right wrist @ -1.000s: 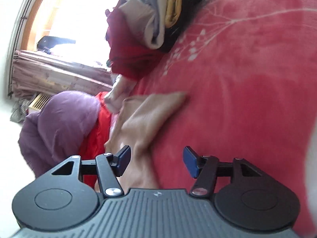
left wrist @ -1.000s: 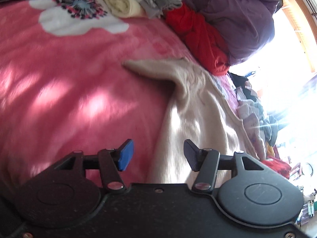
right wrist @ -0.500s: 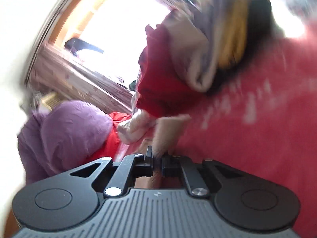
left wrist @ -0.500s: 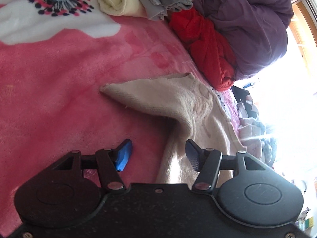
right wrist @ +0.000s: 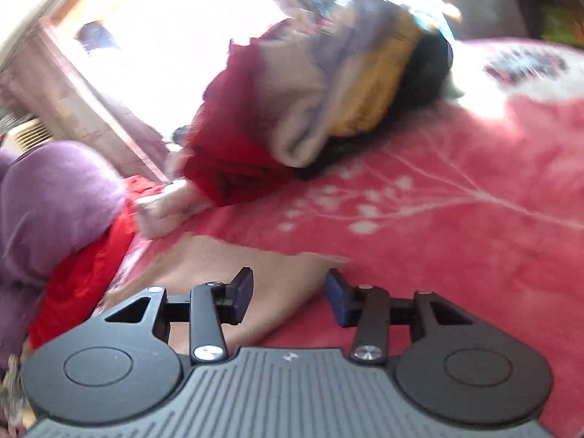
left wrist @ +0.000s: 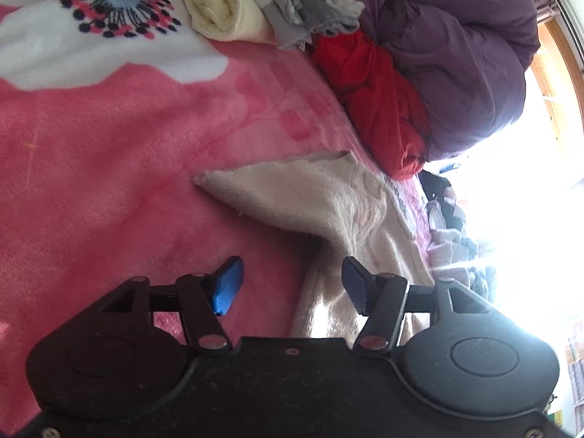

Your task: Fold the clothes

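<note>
Sweater (left wrist: pixel 328 197): beige knit, spread on the bed's pink blanket (left wrist: pixel 109 168); one sleeve laid out flat, tip pointing away from the body of the garment; rest running on under the left gripper.
Same sweater, right view (right wrist: pixel 226 266): a tan flap on the red blanket (right wrist: pixel 438 248), its edge just ahead of the fingers.
Left gripper (left wrist: pixel 292 281): jaws released, well apart, nothing between the pads; blue left pad over bare blanket, dark right pad over the sweater's edge; no contact to be made out.
Right gripper (right wrist: pixel 288 294): jaws just reopened after a brief clench, now parted; sweater cloth showing in the gap, lying below on the bed, not pinched; left pad over the cloth, right pad over the blanket beside it.
Folded pile (left wrist: pixel 262 3): cream and grey pieces at the far edge of the blanket, beside the white flower print (left wrist: pixel 109 36).
Red garment (left wrist: pixel 376 98): crumpled, between the folded pile and the purple duvet (left wrist: pixel 467 47), just beyond the sleeve.
Unfolded heap (right wrist: pixel 328 102): dark red, grey, yellow and black clothes, blurred, beyond the sweater on the window side.
Window (right wrist: pixel 175 29): blown out with glare.
</note>
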{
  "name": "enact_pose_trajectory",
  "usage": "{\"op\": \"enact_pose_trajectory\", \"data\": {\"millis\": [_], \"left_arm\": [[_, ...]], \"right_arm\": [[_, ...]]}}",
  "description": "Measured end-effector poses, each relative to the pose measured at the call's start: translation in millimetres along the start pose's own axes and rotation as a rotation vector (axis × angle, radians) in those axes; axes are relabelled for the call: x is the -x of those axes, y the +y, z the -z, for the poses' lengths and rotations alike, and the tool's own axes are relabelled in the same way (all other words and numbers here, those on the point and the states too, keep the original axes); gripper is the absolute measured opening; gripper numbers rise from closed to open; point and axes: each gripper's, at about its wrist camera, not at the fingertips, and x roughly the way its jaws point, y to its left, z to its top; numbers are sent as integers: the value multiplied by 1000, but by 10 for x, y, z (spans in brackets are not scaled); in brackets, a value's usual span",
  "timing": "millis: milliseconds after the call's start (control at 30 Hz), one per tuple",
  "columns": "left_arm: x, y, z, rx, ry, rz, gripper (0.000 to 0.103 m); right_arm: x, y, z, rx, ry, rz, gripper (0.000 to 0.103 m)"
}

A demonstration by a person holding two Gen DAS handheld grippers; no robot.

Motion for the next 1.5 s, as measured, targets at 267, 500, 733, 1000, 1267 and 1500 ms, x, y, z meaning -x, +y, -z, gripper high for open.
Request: {"op": "enact_pose_trajectory", "data": {"millis": [267,500,733,1000,1267,1500], "left_arm": [[-52,223,-233,188,-47,68,60],[-249,-308,-564,-206,-133,26,5],[-375,-349,-701,-495,-125,-235,6],[-354,-217,-744,-413,-116,-201,10],[165,-193,-561,-343,-54,-31,56],[180,-218,-259,-300,63,61,56]], "right_arm": [[-49,688,375,220,133,-240,51],[-204,859,687,354,261,-260,51],[-216,836,756,414,277,-232,51],[-148,1081,838,612,236,-129,51],[585,2077,1228,879,142,-412,51],[764,2870,2275,923,423,-582,46]]}}
